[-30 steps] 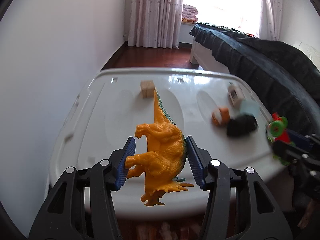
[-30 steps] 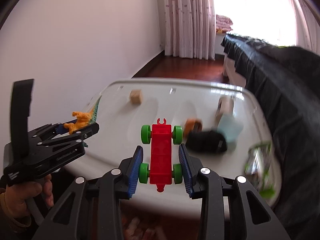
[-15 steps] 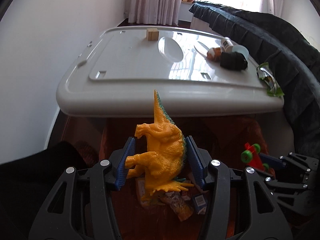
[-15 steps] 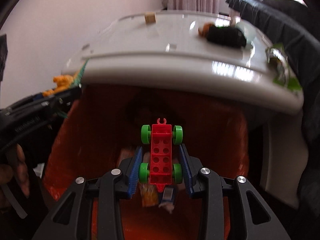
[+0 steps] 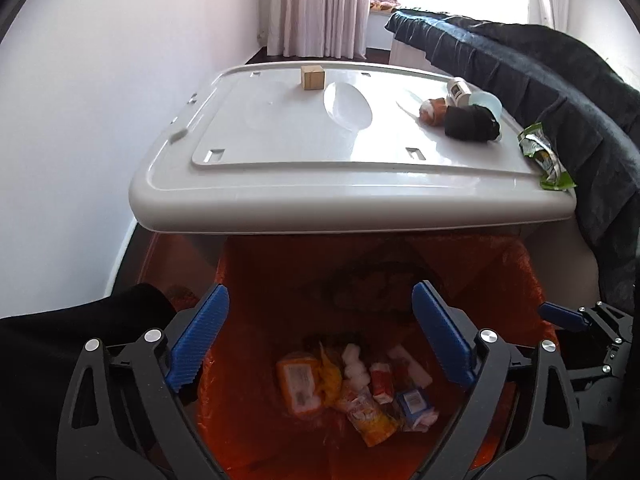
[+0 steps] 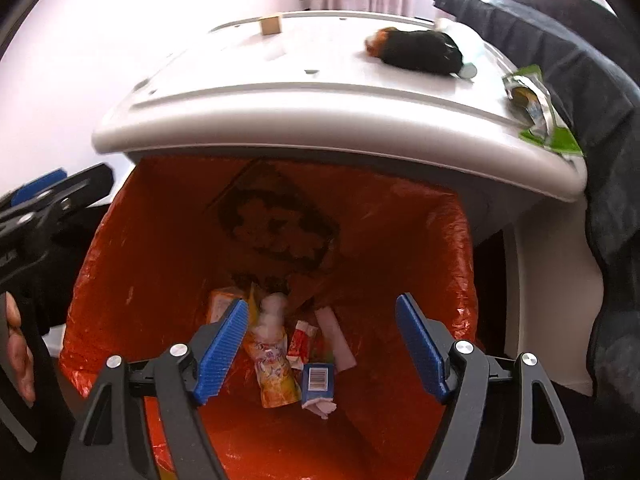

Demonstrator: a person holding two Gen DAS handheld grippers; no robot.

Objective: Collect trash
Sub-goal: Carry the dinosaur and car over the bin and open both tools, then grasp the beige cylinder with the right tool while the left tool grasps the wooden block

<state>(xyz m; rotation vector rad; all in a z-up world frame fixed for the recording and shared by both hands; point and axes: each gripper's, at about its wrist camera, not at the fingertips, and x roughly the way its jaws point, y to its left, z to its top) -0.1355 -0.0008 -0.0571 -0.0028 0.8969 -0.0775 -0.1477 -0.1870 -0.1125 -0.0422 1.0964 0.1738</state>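
Note:
Both grippers hang over an orange-lined trash bag (image 5: 248, 280) (image 6: 160, 240) below the white lid. My left gripper (image 5: 320, 340) is opening wide, with nothing between its blue pads. My right gripper (image 6: 320, 346) is opening too and holds nothing. At the bag's bottom lie several wrappers: an orange packet (image 5: 298, 384), a yellow pouch (image 6: 274, 372) and a small blue carton (image 6: 318, 378). I cannot make out the orange dinosaur or the red car among them. On the lid lies a green wrapper (image 5: 544, 156) (image 6: 532, 108) at the right edge.
The white plastic lid (image 5: 280, 208) overhangs the bag's far side. It carries a wooden cube (image 5: 312, 77), a black bundle (image 5: 472, 122), an orange item (image 5: 432, 110) and a white bottle (image 5: 458, 92). A dark-covered bed (image 5: 560, 72) runs along the right. A hand (image 6: 16, 344) holds the left gripper.
Both grippers came down from the lid to over the bag. The left let go of the orange dinosaur and the right let go of the red car; both jaws now stand apart and empty.

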